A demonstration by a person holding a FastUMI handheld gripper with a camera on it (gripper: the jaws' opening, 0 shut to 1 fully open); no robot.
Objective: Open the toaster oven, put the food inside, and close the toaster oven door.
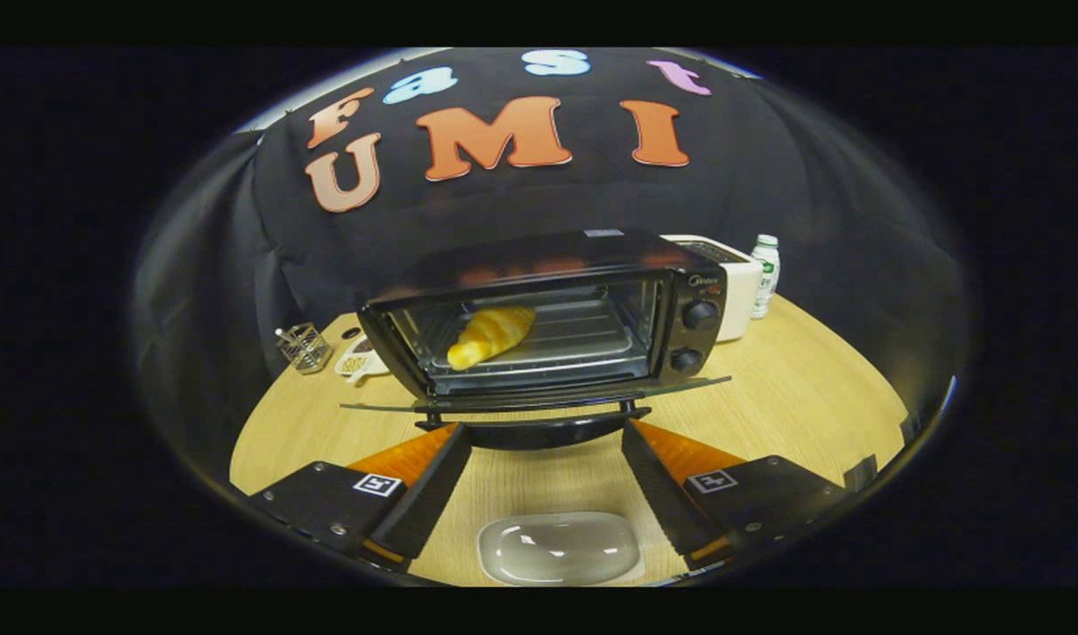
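The gripper (pixel 545 441) shows at the lower middle of the frame as two wedge-shaped fingers (pixel 433 481) with ridged inner faces, tapering toward their tips. Each finger runs back into a flat, dark block at the lower left and lower right, carrying a small square black-and-white marker (a coded tag) and small round screws.

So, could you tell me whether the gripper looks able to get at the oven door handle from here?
Probably yes. The gripper is open, its fingers either side of the handle of the lowered door, with nothing between them. The croissant already lies on the rack inside.
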